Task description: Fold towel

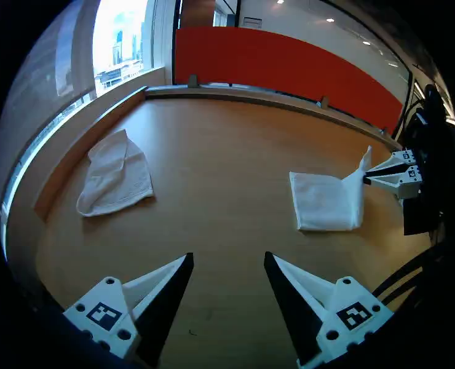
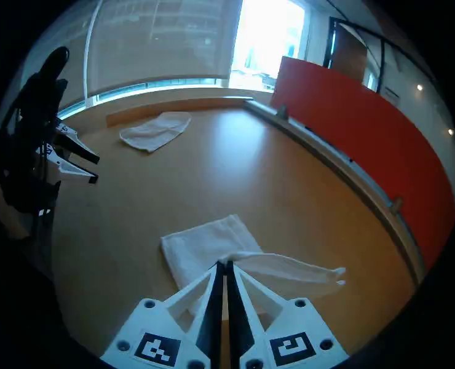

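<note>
A white towel (image 1: 326,203) lies partly folded on the wooden table (image 1: 227,160), right of centre in the left gripper view. My right gripper (image 1: 367,178) is shut on its right edge and holds that edge lifted off the table. In the right gripper view the same towel (image 2: 206,246) spreads just ahead of my right gripper (image 2: 223,265), whose fingers pinch a raised flap that trails to the right. My left gripper (image 1: 227,258) stands open over bare table, well short of the towel. It also appears as the left gripper (image 2: 96,170), open, far left.
A second white towel (image 1: 114,175) lies crumpled at the table's far left, also seen as the second towel (image 2: 157,130) near the window. A red partition (image 1: 276,61) and a raised ledge (image 1: 104,117) bound the table. Dark cables (image 1: 412,270) hang by the right edge.
</note>
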`<state>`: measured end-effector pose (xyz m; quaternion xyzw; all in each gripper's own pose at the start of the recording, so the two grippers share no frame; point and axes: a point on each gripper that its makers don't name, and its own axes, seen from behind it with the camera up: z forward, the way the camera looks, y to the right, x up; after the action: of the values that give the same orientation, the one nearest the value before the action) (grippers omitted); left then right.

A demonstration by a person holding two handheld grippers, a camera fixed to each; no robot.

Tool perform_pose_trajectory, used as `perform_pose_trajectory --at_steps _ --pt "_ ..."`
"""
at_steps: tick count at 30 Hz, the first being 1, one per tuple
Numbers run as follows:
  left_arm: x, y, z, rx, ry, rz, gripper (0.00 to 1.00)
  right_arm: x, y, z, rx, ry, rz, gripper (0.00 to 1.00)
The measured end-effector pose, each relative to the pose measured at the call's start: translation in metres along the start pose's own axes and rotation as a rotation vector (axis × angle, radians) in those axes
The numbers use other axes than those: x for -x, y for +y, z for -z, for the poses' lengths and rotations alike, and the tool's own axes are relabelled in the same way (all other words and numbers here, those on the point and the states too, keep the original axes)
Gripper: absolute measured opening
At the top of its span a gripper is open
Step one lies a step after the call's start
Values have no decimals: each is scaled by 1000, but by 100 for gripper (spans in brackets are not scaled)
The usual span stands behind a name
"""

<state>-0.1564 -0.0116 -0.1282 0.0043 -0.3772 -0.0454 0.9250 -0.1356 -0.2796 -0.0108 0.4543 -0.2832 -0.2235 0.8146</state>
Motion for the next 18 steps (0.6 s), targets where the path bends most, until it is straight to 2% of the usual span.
perform_pose_trajectory --at_steps 9,14,18 --pt "11 -3 6 -13 -5 15 85 -8 -33 -43 -89 -22 30 4" --pt "15 -5 6 -18 -10 26 85 2 -48 -68 -130 -60 23 4" --pt "16 -5 6 -15 -10 32 85 11 -53 -77 -147 -85 14 4"
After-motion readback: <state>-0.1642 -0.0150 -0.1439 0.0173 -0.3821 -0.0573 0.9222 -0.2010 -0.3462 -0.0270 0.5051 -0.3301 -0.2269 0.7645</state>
